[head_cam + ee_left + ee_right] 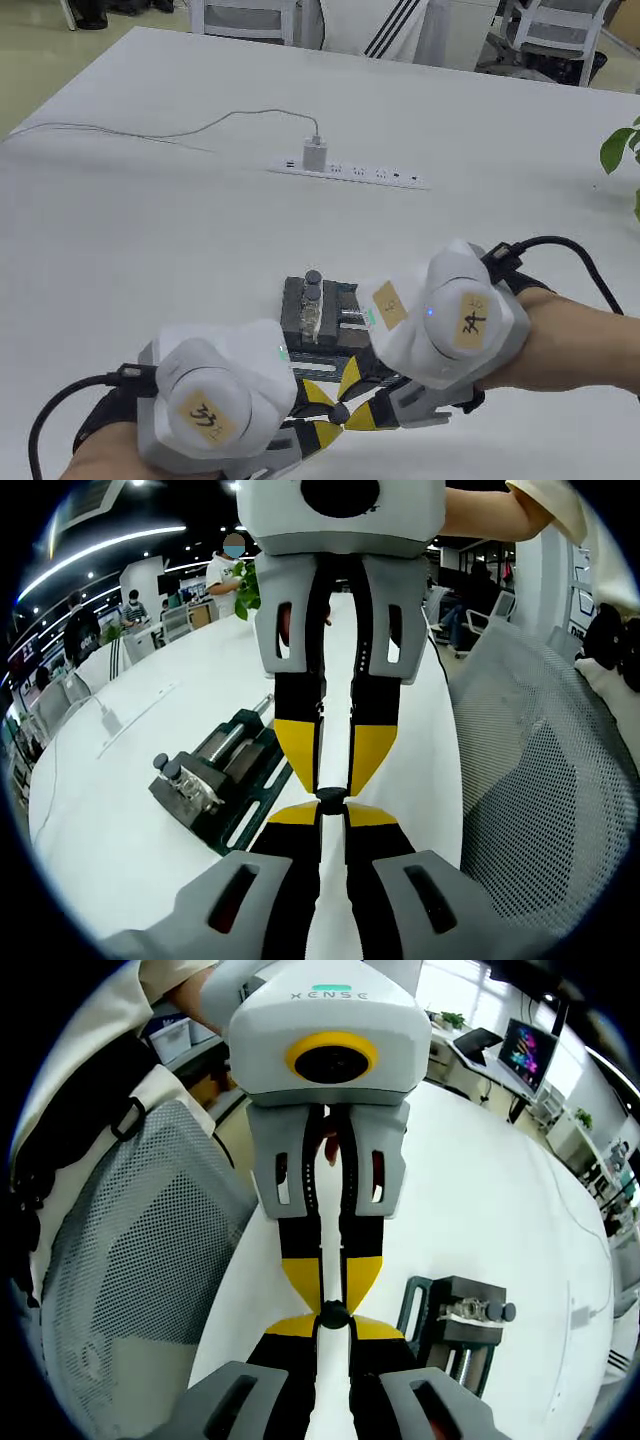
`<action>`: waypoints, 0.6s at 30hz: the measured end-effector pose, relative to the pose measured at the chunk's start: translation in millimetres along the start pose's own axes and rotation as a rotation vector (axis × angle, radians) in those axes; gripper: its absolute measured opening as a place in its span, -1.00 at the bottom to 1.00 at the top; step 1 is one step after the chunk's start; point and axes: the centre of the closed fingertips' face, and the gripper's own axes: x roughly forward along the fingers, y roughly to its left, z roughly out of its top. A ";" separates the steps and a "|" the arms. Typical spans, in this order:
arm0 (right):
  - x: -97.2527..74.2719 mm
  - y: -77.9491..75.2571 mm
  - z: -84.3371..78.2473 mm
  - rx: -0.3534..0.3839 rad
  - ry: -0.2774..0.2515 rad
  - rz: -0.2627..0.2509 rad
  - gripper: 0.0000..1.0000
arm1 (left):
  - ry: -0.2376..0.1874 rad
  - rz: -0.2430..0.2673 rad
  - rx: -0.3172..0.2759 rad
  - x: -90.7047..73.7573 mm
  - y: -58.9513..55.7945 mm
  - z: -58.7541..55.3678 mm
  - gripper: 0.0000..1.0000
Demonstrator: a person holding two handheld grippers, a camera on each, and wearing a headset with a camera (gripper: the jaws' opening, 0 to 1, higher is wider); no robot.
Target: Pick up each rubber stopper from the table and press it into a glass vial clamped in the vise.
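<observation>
Pinching one small black rubber stopper (341,412), the left gripper (332,815) and the right gripper (333,1325) are meeting tip to tip, both squeezing shut on it. It is hanging above the white table (150,200), at 6 o'clock from the dark metal vise (338,322) clamping the stoppered glass vials (311,312).

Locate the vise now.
The vise sits mid-frame in the head view on the white table, just beyond where the left gripper and right gripper meet; the power strip lies farther back.
</observation>
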 end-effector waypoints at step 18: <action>-9.7 -5.6 1.4 0.175 -0.116 -0.018 -0.70 | -0.052 0.034 -0.039 -4.3 4.1 4.3 -0.92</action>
